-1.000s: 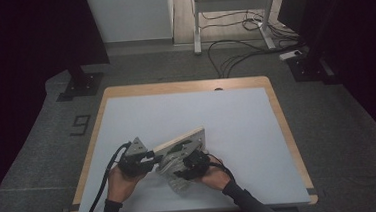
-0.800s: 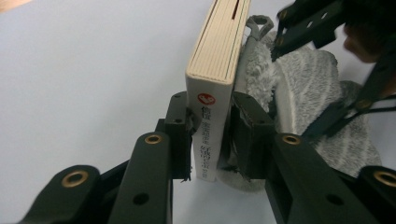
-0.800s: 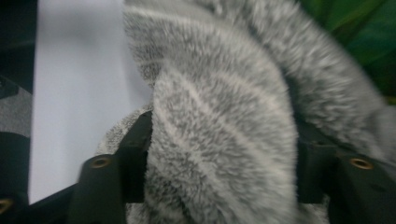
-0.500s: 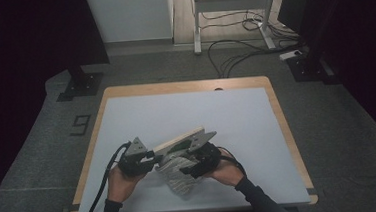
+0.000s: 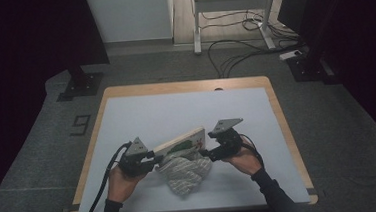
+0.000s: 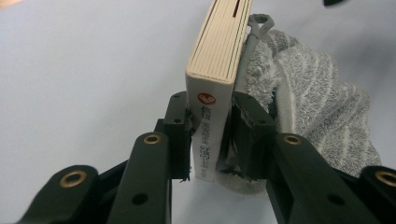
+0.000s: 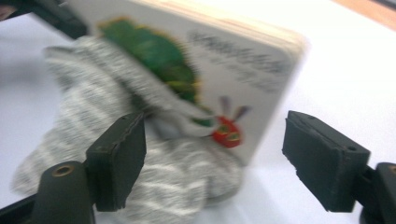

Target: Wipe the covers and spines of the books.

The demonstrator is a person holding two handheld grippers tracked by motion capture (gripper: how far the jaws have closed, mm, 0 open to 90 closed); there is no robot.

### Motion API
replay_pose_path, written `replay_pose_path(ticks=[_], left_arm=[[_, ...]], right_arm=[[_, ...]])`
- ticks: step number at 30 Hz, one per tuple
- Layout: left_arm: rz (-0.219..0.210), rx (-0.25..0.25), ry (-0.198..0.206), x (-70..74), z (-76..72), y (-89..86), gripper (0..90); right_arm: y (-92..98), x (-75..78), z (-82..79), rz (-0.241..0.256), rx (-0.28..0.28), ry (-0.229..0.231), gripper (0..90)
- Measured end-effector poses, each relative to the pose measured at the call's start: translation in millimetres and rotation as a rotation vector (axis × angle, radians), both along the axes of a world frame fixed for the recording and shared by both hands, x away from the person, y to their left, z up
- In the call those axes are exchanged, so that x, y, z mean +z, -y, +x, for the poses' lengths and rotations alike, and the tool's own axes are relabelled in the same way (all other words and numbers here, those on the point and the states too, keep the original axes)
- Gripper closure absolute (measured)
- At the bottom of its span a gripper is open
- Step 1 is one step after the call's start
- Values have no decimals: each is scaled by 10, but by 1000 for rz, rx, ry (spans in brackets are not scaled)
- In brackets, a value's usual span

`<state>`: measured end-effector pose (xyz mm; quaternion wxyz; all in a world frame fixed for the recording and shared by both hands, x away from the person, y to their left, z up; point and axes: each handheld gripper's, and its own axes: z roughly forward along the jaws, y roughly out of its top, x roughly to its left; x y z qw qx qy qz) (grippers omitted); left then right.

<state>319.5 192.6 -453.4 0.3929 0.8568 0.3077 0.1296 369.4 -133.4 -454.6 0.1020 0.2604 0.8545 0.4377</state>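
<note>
My left claw pinches the board book by its spine end, jaws pressed on both covers, so it stands on edge, tilted over the grey striped towel near the front of the bench. That leaves the cloth partly free beneath. My right claw is spread wide, facing the book's caterpillar cover and the towel; blur makes it hard to say, but it seems aimed at the cloth.
</note>
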Motion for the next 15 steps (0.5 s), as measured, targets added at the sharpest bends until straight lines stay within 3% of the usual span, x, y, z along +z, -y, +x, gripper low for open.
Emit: replay_pose_path(ticks=[8,15], left_arm=[[4,3,-5,9,-6,-9,664],[2,8,6,38,-46,-37,626]], right_arm=[[-81,-109,252,23,12,4,210],[-108,-119,334,113,62,22,362]])
